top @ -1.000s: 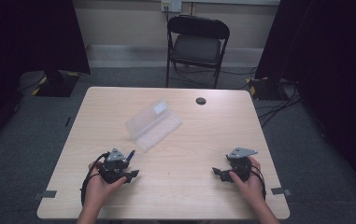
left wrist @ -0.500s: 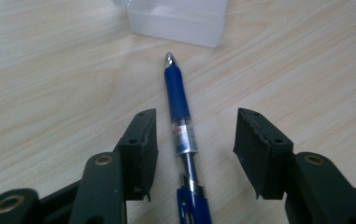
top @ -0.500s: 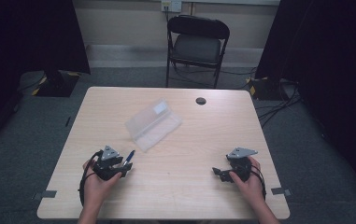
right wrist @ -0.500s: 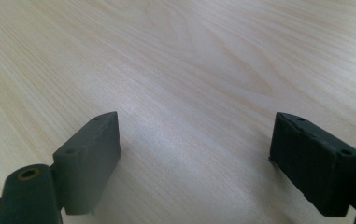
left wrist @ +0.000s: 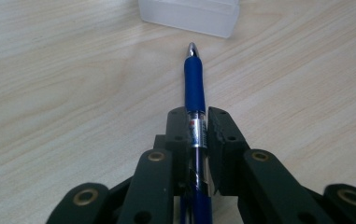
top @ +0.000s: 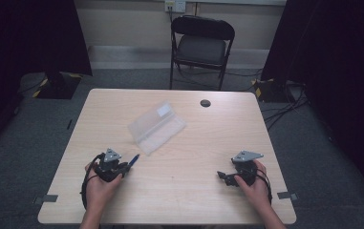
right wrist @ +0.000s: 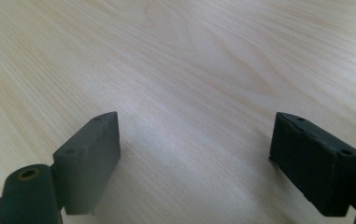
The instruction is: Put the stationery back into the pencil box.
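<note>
The blue pen [left wrist: 195,88] (silver tip, clear barrel) sits clamped in the left gripper [left wrist: 197,122].

A light wooden table [top: 184,200] stands on grey carpet [top: 36,138]; a small black disc [top: 205,103] lies far right on it; beyond its far edge, a black folding chair [top: 202,45]

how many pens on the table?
1. A blue ballpoint pen clamped in the left gripper, tip toward the clear plastic case. More may sit inside the case; its contents are hard to make out.
</note>
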The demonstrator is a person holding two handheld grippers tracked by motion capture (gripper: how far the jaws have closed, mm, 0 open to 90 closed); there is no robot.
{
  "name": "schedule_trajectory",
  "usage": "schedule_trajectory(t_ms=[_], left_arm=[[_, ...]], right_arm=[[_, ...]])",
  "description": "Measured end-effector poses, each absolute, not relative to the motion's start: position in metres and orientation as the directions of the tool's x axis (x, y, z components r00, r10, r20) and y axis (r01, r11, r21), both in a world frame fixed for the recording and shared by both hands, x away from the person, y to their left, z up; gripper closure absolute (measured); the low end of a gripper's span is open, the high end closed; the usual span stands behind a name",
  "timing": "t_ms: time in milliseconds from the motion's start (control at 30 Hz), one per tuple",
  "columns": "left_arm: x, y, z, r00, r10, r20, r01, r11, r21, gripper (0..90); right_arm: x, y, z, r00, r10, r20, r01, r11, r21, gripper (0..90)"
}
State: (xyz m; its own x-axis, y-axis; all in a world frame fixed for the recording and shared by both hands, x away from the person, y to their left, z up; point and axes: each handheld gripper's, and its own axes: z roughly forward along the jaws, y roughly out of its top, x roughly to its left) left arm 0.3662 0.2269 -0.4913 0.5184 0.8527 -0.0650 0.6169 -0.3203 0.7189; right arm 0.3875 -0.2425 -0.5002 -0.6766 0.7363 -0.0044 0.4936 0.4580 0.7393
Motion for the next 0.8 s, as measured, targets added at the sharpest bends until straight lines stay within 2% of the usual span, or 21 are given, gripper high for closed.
schedule_trajectory(t_ms=[800], left_arm=[[0.355,0.217,-0.471,0.581,0.805,-0.117,0.603,-0.329,0.727,79.7]], right_arm=[[0.387,-0.243,-0.5,-0.675,0.737,-0.006,0.493,0.459,0.739,15.6]])
